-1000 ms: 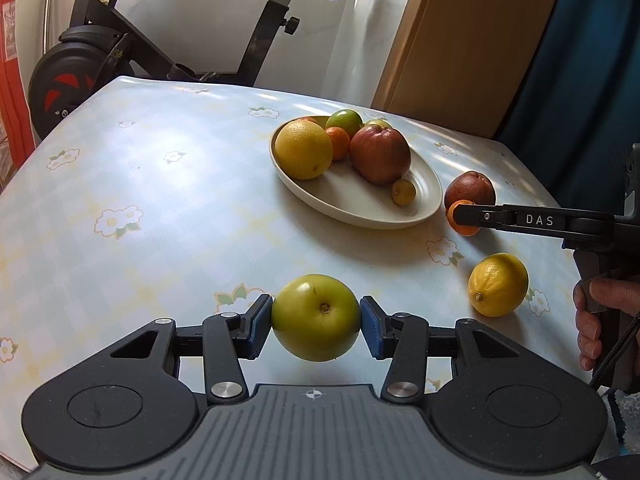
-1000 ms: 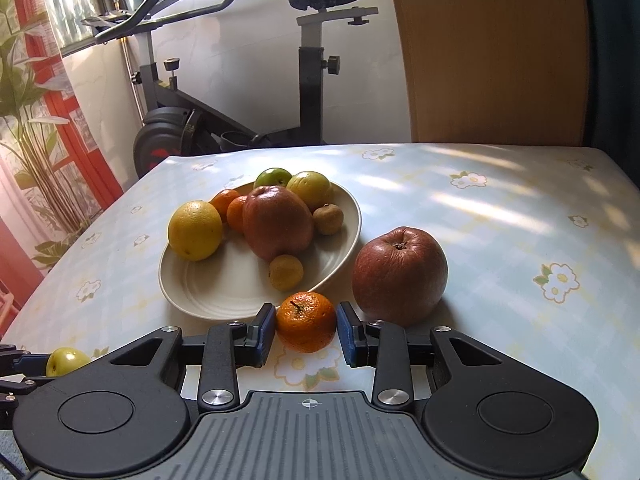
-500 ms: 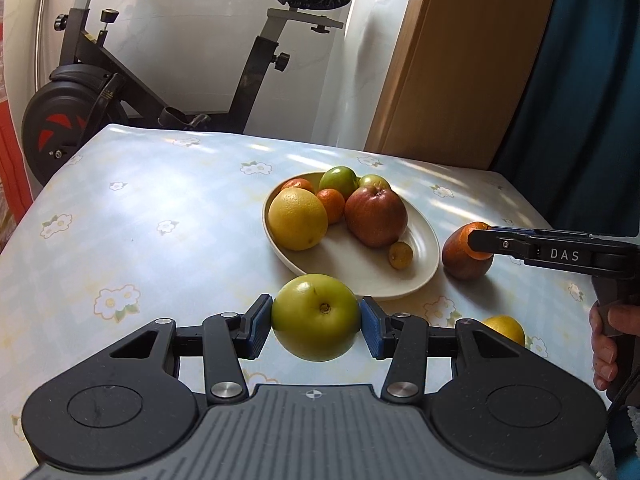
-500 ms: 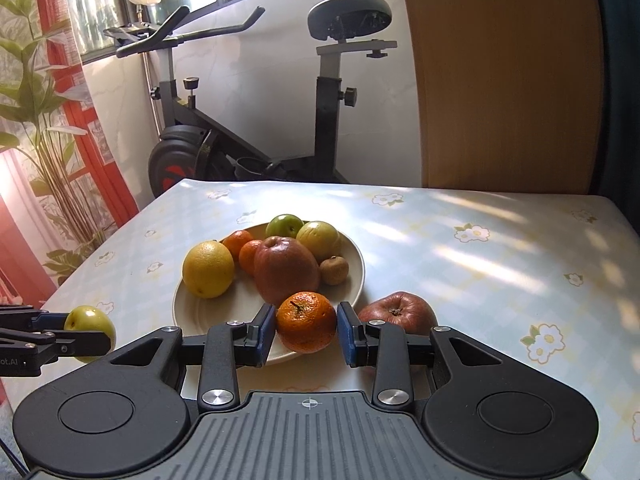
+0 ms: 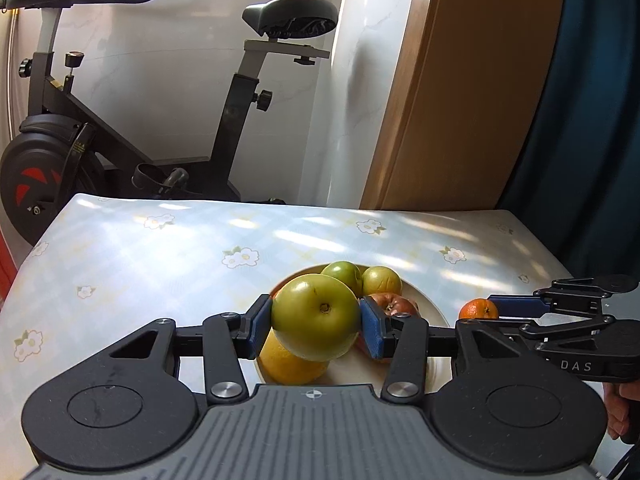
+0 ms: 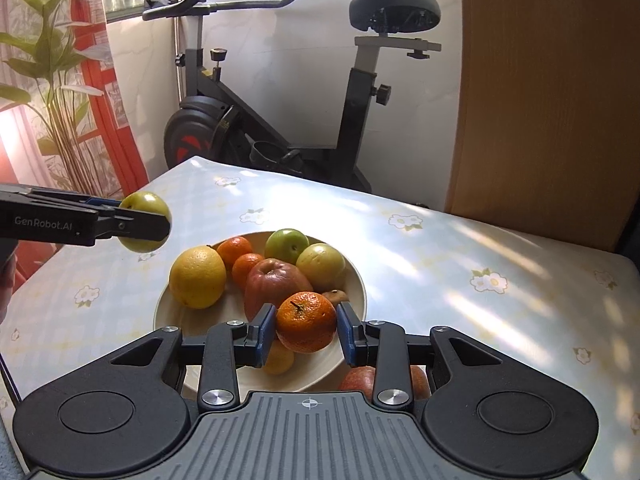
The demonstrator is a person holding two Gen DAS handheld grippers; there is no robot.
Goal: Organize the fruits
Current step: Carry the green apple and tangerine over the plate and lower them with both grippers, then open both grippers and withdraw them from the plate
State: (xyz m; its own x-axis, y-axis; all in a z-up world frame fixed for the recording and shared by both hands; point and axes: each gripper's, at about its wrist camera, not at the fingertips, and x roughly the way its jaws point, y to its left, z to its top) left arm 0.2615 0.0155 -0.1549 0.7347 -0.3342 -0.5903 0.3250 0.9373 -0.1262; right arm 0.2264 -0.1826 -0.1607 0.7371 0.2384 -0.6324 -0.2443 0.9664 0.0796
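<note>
In the left wrist view the green apple (image 5: 316, 317) clamped in the left tool (image 5: 316, 322) covers most of the plate (image 5: 434, 312): the yellow citrus (image 5: 294, 364) shows only as a lower crescent, the red apple (image 5: 394, 305) only as a sliver beside the right pad. The person's hand (image 5: 618, 412) is cut off by the right edge.

In the right wrist view the mandarin (image 6: 306, 321) held in the right tool (image 6: 306, 330) hides part of the large red apple (image 6: 274, 286) and most of a small brown fruit (image 6: 336, 297), whose kind cannot be told. A small yellow fruit (image 6: 280, 358) and a second red apple (image 6: 358, 380) on the bench (image 6: 480, 248) are largely behind the tool's arms.
</note>
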